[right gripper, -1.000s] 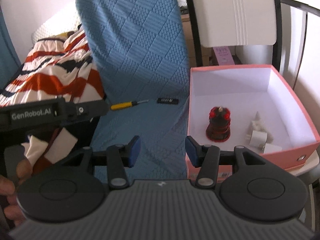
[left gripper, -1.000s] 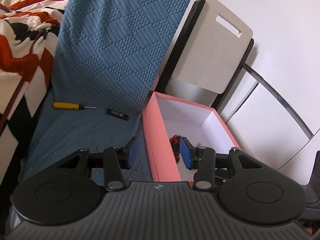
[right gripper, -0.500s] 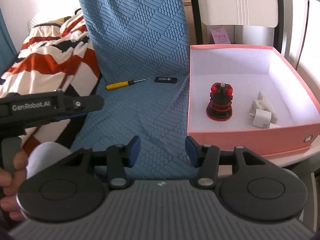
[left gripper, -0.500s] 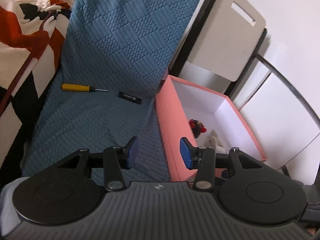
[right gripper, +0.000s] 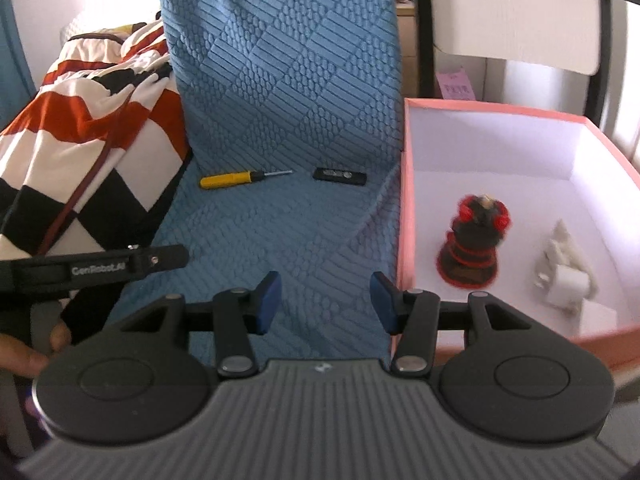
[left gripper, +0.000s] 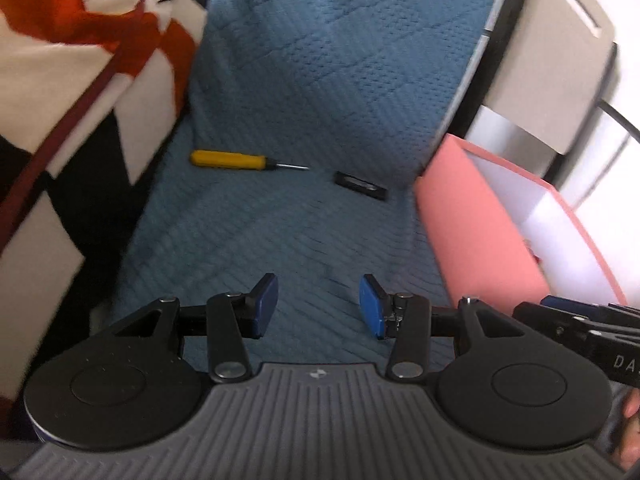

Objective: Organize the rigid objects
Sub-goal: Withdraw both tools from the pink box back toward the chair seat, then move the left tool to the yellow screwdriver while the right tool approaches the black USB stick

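A yellow-handled screwdriver (left gripper: 228, 159) (right gripper: 231, 179) and a small flat black device (left gripper: 361, 185) (right gripper: 339, 176) lie side by side on the blue quilted seat cover (left gripper: 288, 216) (right gripper: 280, 216). To their right stands a pink box (left gripper: 476, 236) (right gripper: 404, 208) with a white inside; it holds a black-and-red figure (right gripper: 474, 246) and a white adapter with a cord (right gripper: 566, 272). My left gripper (left gripper: 319, 304) hovers open over the seat, short of the screwdriver and device. My right gripper (right gripper: 326, 300) is open too, empty, by the box's left wall.
A red, white and black striped blanket (left gripper: 60, 60) (right gripper: 80, 120) lies left of the seat. A white folding chair back (left gripper: 560, 60) (right gripper: 516, 8) with a black frame rises behind the box. The other handheld gripper body (right gripper: 92, 268) shows at the left of the right wrist view.
Both grippers have come down and closer to the seat. The screwdriver and black device look larger; the left view has swung left, away from the box. Jaw gaps are unchanged.
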Tool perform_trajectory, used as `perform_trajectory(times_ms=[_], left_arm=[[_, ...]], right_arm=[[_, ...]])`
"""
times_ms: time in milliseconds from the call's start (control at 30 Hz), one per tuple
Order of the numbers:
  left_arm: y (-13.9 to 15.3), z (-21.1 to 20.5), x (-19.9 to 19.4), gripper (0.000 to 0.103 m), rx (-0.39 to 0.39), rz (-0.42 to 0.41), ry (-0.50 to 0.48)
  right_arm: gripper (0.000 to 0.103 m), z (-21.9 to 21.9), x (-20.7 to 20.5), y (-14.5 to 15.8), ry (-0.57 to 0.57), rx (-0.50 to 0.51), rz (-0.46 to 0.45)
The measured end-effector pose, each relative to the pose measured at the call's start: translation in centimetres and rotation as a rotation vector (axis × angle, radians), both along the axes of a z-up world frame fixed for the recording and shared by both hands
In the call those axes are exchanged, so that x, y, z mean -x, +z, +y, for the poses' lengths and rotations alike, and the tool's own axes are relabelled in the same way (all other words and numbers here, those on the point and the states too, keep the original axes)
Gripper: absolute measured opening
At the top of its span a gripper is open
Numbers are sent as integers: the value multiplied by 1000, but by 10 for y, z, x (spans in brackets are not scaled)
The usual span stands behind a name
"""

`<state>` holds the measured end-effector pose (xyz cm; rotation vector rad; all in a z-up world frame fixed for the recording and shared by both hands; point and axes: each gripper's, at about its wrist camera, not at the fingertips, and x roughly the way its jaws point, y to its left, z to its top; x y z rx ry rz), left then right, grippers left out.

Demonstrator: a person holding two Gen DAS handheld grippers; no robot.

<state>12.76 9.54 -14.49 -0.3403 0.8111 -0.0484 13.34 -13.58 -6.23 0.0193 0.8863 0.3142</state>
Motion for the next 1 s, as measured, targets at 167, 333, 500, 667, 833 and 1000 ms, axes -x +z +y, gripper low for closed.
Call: perform_trajectory(times_ms=[167, 333, 500, 667, 833, 1000], left_arm=[[-11, 10, -31, 51, 9, 15, 6], [-20, 12, -61, 51, 6, 43, -19], [-25, 24, -90, 61, 8, 60, -19], [-33, 32, -122, 61, -10, 95, -26], [-43, 41, -157, 61, -35, 122, -38], [-53, 36, -182, 61, -105, 130, -104]], right_arm=[[52, 20, -25, -7, 27, -25, 13], [52, 44, -56, -13, 78, 7, -13], [52, 57, -86, -20, 99, 27, -17], [55, 69, -116, -33, 135, 64, -7], [56, 70, -145, -51, 139, 52, 31], [60, 71, -177, -70, 143, 85, 50]])
